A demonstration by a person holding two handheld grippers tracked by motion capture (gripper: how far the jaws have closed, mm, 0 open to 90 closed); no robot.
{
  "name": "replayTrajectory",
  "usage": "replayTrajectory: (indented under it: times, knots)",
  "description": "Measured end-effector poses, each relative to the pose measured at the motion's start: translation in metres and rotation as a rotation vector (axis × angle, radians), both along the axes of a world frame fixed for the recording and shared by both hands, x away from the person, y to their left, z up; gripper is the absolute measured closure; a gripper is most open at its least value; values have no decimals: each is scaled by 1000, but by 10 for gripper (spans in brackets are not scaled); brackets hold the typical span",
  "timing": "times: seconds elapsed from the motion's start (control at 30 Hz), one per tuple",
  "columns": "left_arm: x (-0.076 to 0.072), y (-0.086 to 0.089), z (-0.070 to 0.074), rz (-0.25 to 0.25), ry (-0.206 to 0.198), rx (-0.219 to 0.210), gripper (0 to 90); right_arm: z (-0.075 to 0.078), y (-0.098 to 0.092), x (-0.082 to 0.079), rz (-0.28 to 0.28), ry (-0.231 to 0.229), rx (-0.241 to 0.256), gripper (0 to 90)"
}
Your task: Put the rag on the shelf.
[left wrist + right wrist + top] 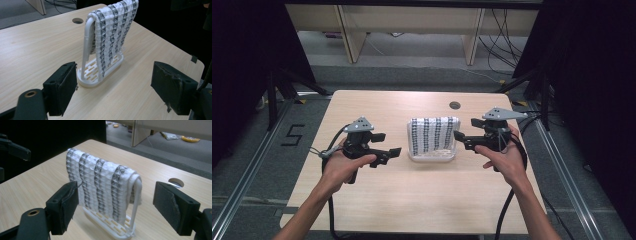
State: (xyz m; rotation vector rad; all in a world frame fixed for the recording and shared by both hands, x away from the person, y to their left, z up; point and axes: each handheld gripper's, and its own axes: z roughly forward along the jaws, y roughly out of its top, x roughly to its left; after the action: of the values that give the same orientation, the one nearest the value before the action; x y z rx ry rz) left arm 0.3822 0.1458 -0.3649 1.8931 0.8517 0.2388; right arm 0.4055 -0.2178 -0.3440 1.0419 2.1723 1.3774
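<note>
A white cloth with dark patterned stripes (433,134) hangs over a white plastic rack (432,157) at the middle of the table. My left gripper (388,144) is open just left of the rack, nothing between its jaws. My right gripper (467,128) is open just right of it, also with nothing held. In the left gripper view the cloth (112,32) and the rack's slotted base (100,72) stand ahead of the open left gripper (116,87). The right gripper view has the cloth (100,182) close in front of the open right gripper (120,207), with the rack base (117,228) below.
The wooden table (412,200) has a round cable hole (455,105) behind the rack. Black stands and rails flank the table, and wooden furniture legs (349,35) and cables lie on the floor beyond. The other gripper (15,148) shows at far left in the right gripper view.
</note>
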Motion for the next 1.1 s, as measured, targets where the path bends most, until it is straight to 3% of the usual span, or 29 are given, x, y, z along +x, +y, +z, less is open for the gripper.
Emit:
replayTrajectory:
  times: [0.1,0.13,0.27,0.4,0.47,0.53,0.63,0.67,1.1]
  knots:
    - [-4,-1,-1,-1,-2,-2,201,-1,0,-4,-4,15,8,217]
    - [-5,-1,-1,1,-7,-6,201,-2,-1,-5,-1,-4,3,217]
    - [-10,0,-2,-1,-9,-4,200,-4,0,-11,0,13,25,217]
    - [-14,1,-5,5,-9,-2,200,-7,-1,-14,23,0,29,216]
    - [-16,2,-7,4,-6,-3,199,-9,-1,-18,6,12,31,216]
    - [-17,2,-10,-1,-8,-16,200,-12,-2,-19,13,4,29,215]
    - [-20,2,-12,3,-5,-2,200,-15,-4,-21,15,11,17,214]
    - [-21,2,-13,-5,-12,-8,200,-17,-2,-22,13,20,44,214]
    - [-36,4,-26,-8,-11,-7,200,-26,-5,-33,31,16,31,205]
